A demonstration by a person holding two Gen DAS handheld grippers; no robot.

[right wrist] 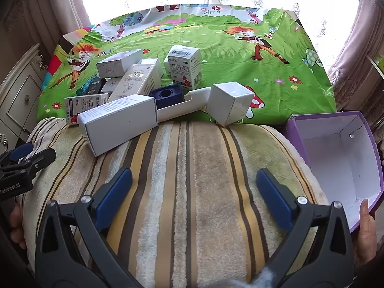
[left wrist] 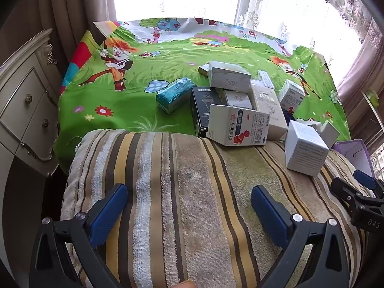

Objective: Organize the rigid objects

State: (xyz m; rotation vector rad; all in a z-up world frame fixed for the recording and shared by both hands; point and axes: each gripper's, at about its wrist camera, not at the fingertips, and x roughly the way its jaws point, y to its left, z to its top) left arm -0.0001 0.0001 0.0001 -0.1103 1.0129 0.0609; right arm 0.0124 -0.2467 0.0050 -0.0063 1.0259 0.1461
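Several small cartons lie in a loose pile on a bright green cartoon cloth (left wrist: 134, 110). Among them are a white box marked 1059 (left wrist: 229, 76), a red-and-white medicine box (left wrist: 237, 124), a black box (left wrist: 201, 110) and a teal packet (left wrist: 174, 94). A long white box (right wrist: 117, 123) and a white cube-like box (right wrist: 231, 103) rest at the edge of a striped towel (right wrist: 192, 168). My left gripper (left wrist: 189, 207) hovers open over the towel, nothing between its fingers. My right gripper (right wrist: 194, 192) is likewise open and empty above the towel.
An open purple box with a white inside (right wrist: 340, 158) stands at the right; a hand (right wrist: 366, 225) touches its near rim. A pale carved drawer cabinet (left wrist: 26, 105) is at the left. Curtains and a bright window lie behind the cloth.
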